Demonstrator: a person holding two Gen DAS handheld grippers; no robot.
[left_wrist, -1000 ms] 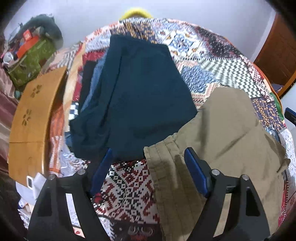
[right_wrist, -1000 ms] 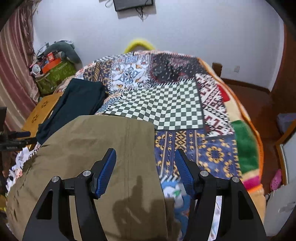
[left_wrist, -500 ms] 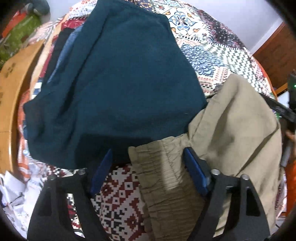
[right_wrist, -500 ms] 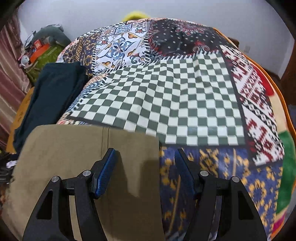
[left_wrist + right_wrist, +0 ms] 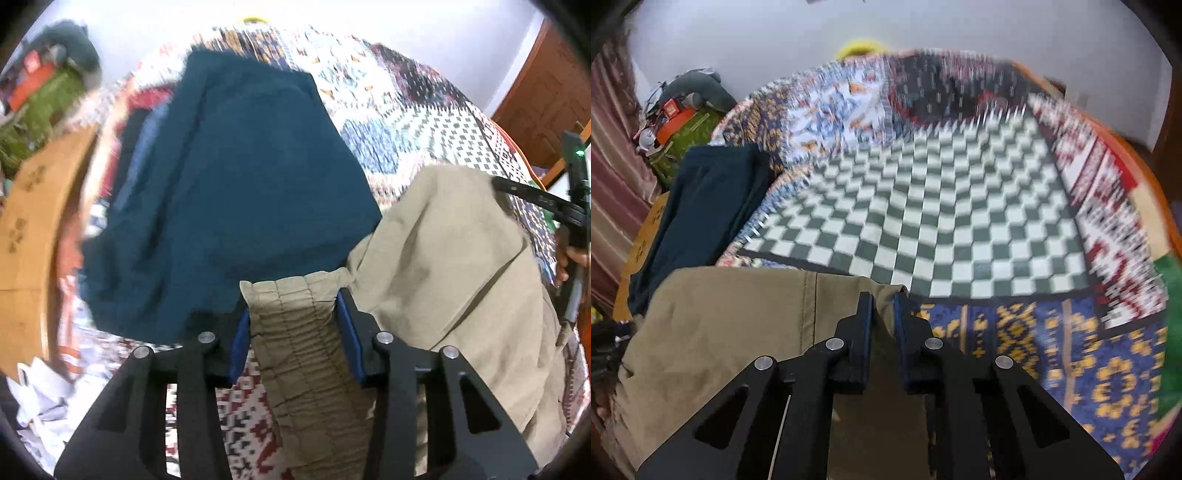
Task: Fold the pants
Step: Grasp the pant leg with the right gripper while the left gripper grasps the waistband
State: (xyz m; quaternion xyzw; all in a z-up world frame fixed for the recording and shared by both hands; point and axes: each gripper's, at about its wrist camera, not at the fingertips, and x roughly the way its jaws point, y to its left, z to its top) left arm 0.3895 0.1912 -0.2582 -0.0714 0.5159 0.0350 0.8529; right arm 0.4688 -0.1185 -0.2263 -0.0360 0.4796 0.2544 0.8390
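Right wrist view: patchwork bedspread (image 5: 960, 206) fills frame, khaki pants (image 5: 731, 325) spread lower left, teal folded stack (image 5: 698, 214) beyond them. Left wrist view: same pants (image 5: 443, 280) draped right of teal stack (image 5: 240, 177). Long axis runs waistband to hem, between the two tools. Left gripper (image 5: 295, 332) clamped on gathered elastic waistband (image 5: 295, 306). Right gripper (image 5: 882, 306) pinched shut on far hem corner. Each end held; next likely bring ends together.
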